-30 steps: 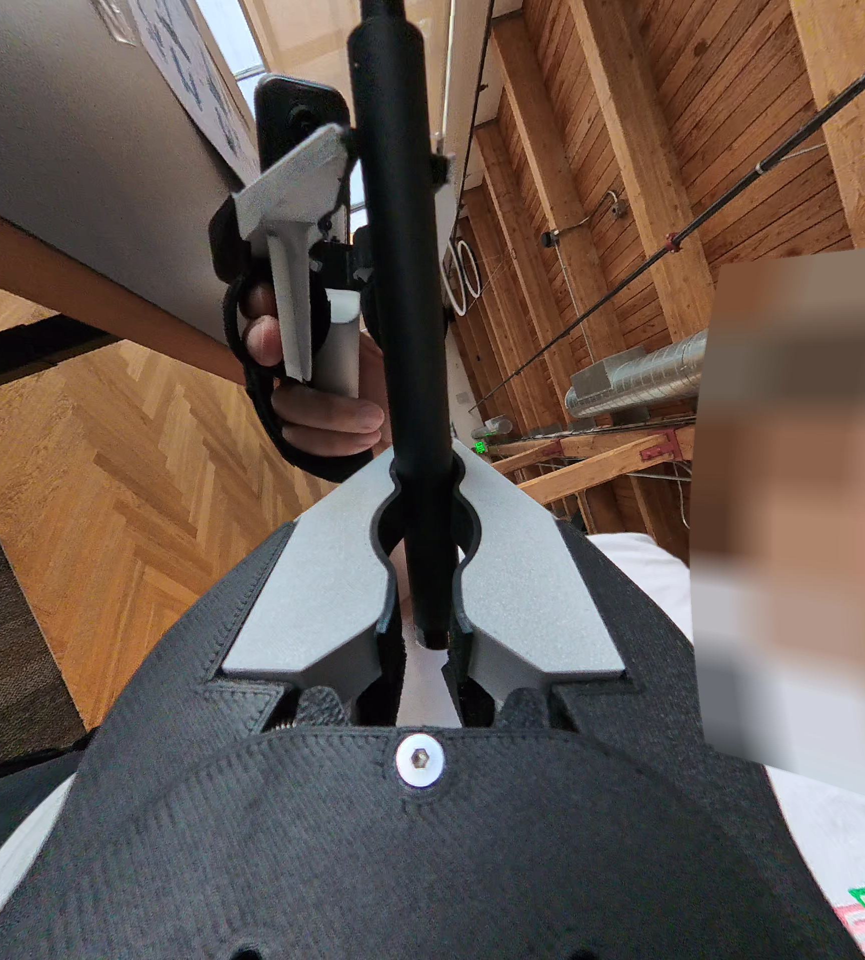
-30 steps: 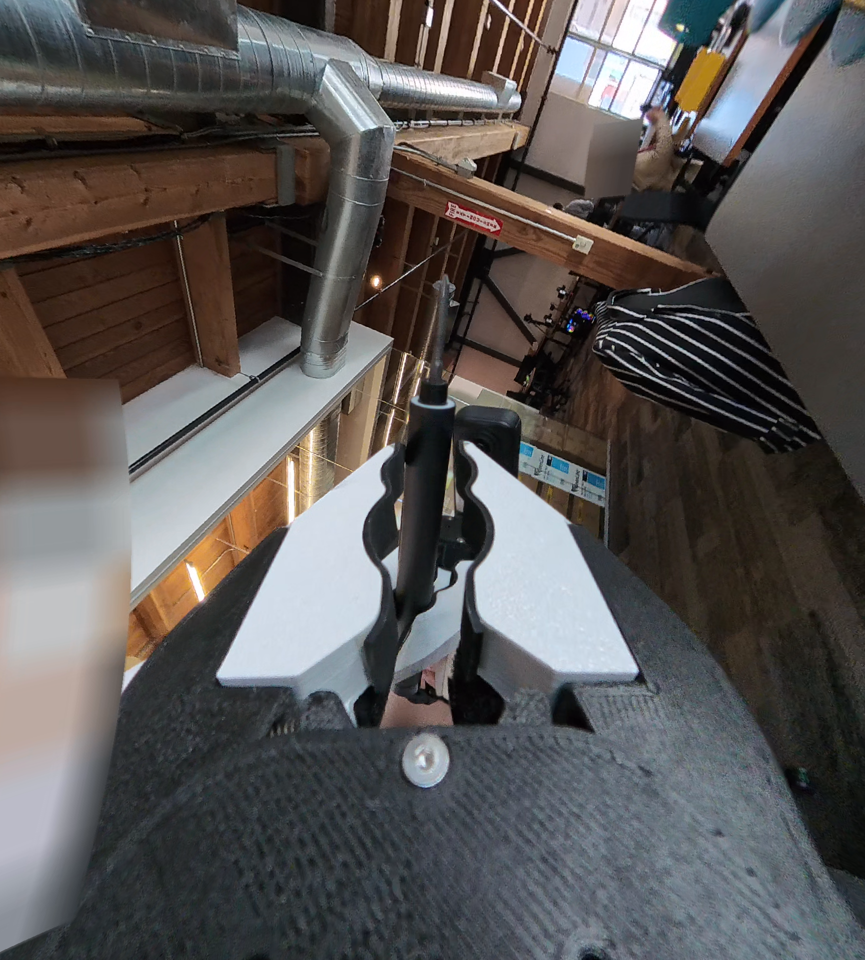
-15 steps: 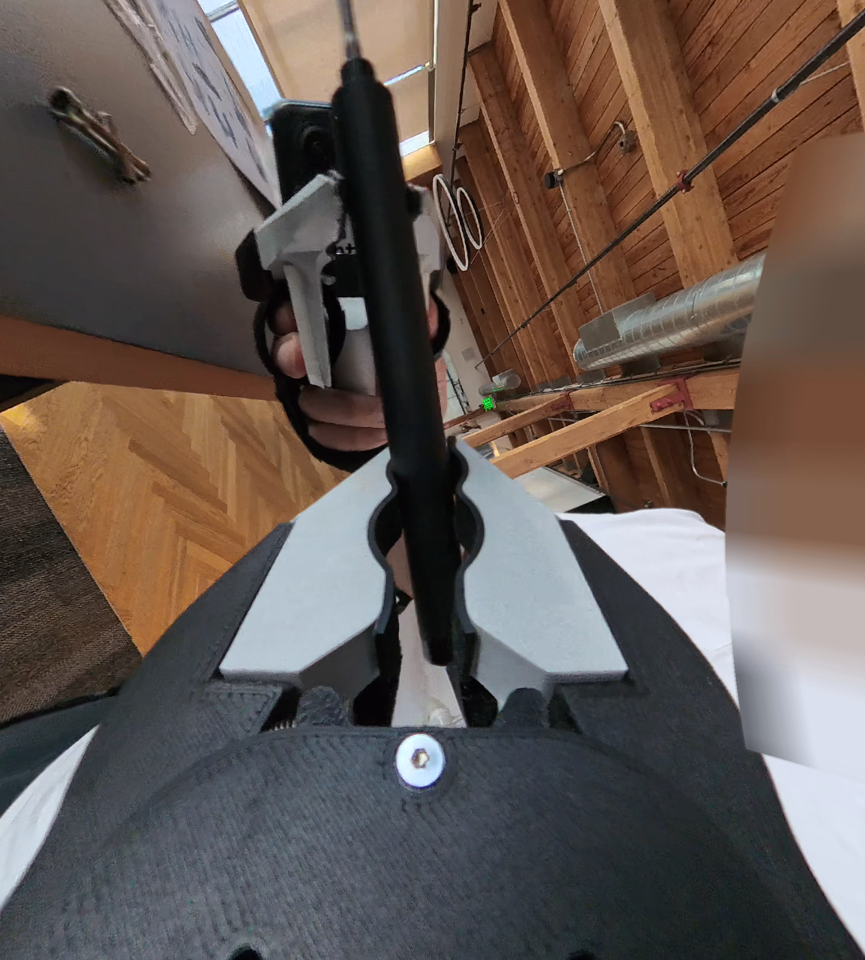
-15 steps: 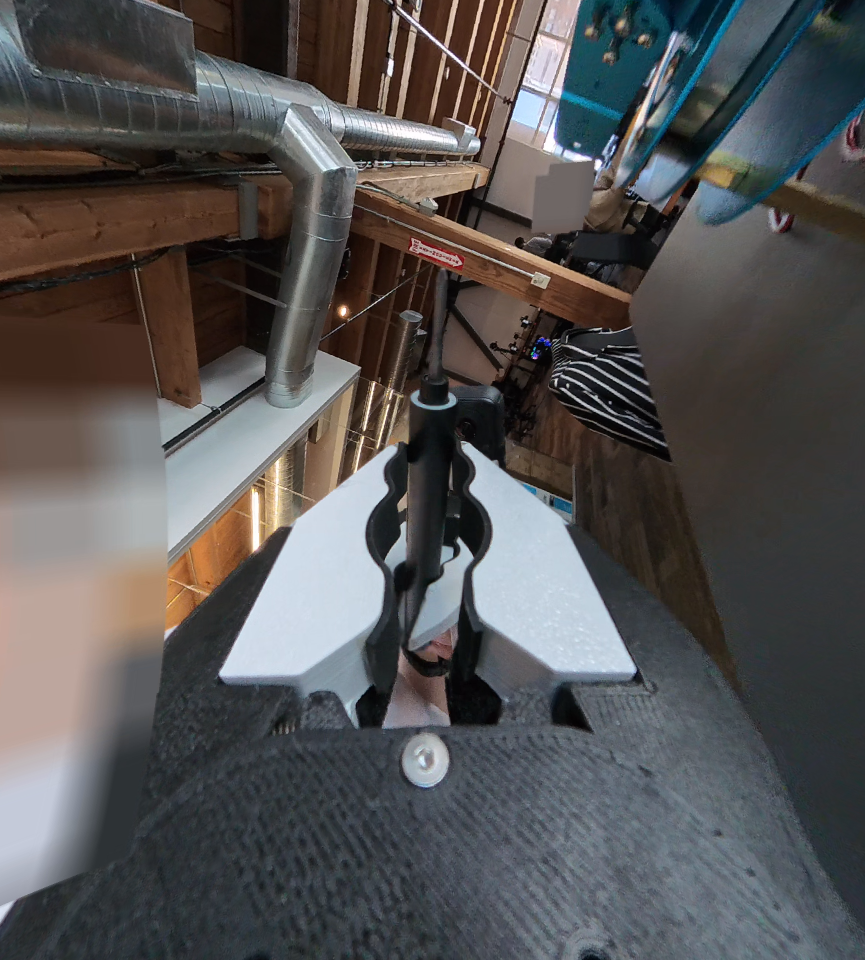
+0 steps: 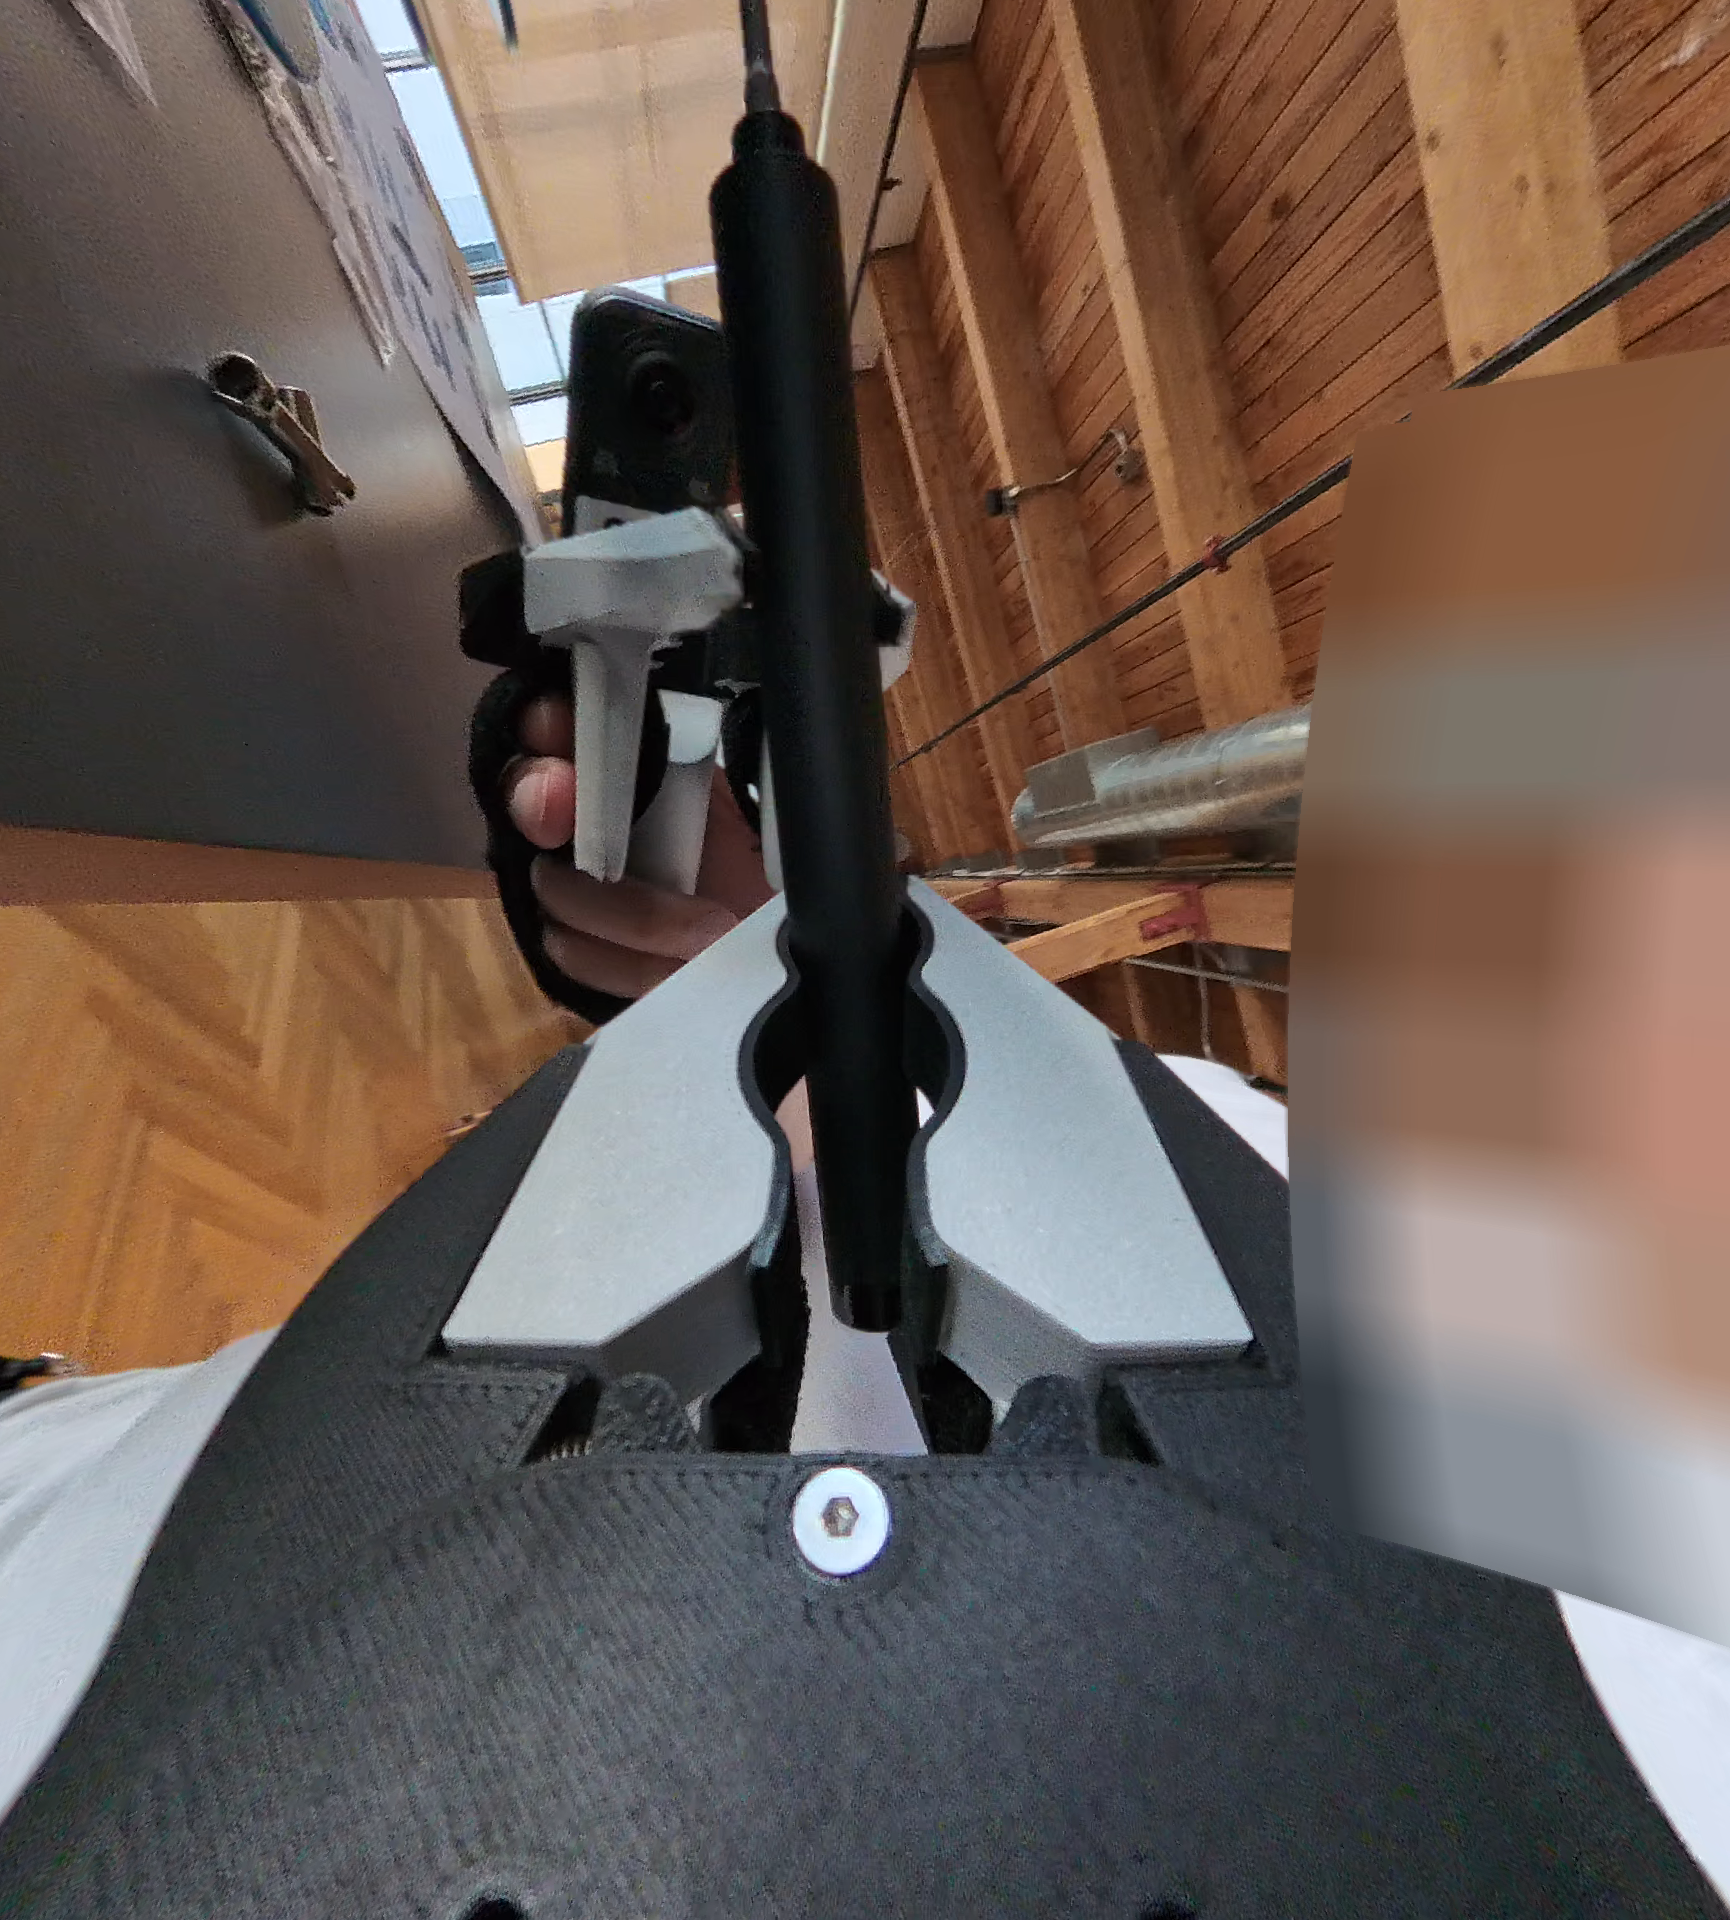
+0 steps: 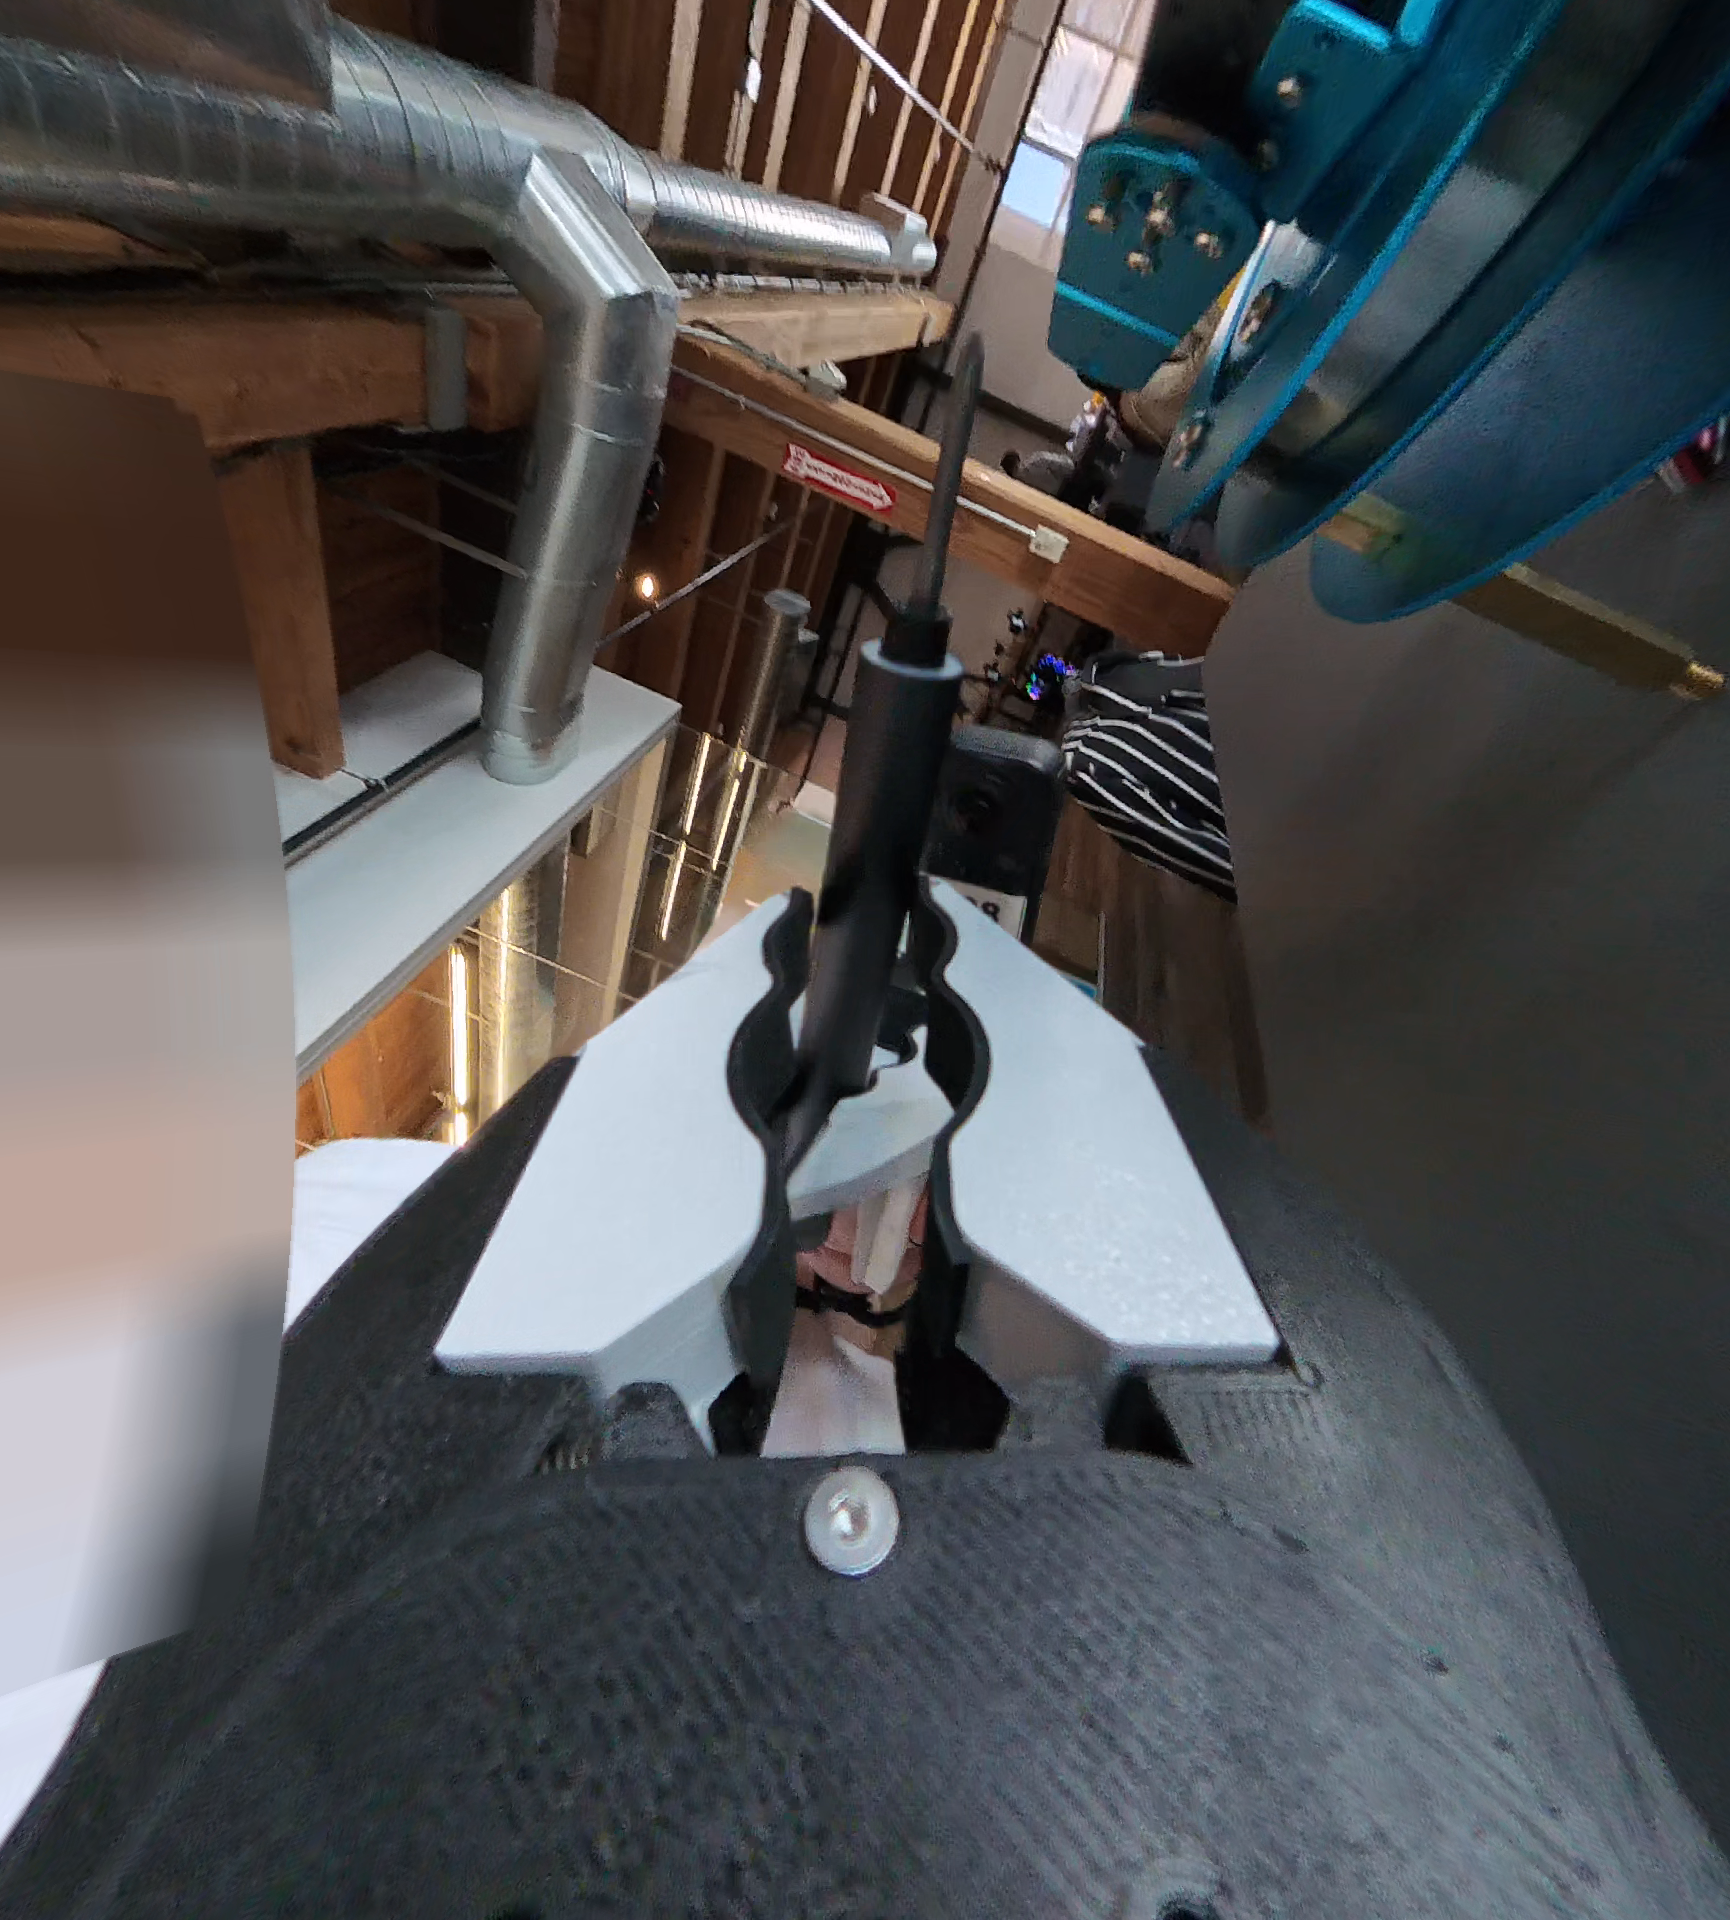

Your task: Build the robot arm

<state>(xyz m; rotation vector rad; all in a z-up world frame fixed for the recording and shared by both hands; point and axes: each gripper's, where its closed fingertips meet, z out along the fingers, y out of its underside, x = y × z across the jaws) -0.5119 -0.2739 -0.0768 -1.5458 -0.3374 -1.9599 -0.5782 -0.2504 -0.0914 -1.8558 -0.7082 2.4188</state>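
Observation:
A black screwdriver [image 5: 809, 644] with a thin bit is held by both grippers. My left gripper [image 5: 845, 914] is shut on the lower part of its handle, and the butt end sticks back between the fingers. Farther up the handle, my right gripper [image 5: 736, 613] shows in the left wrist view, held by a hand [image 5: 612, 925]. In the right wrist view my right gripper [image 6: 866, 920] is shut on the same screwdriver [image 6: 887, 800], its bit [image 6: 949, 447] pointing away. A blue metal assembly [image 6: 1463, 260] with screws lies ahead on the right.
A grey tabletop [image 6: 1567, 1039] fills the right of the right wrist view, with a brass standoff [image 6: 1588, 644] by the blue assembly. A small metal part [image 5: 284, 436] sits on the same grey surface [image 5: 113, 623]. A person in a white shirt [image 5: 30, 1507] is close behind.
Both views have swung toward the grey tabletop. The blue assembly has come into the right wrist view and grown larger. Both grippers stay shut on the screwdriver.

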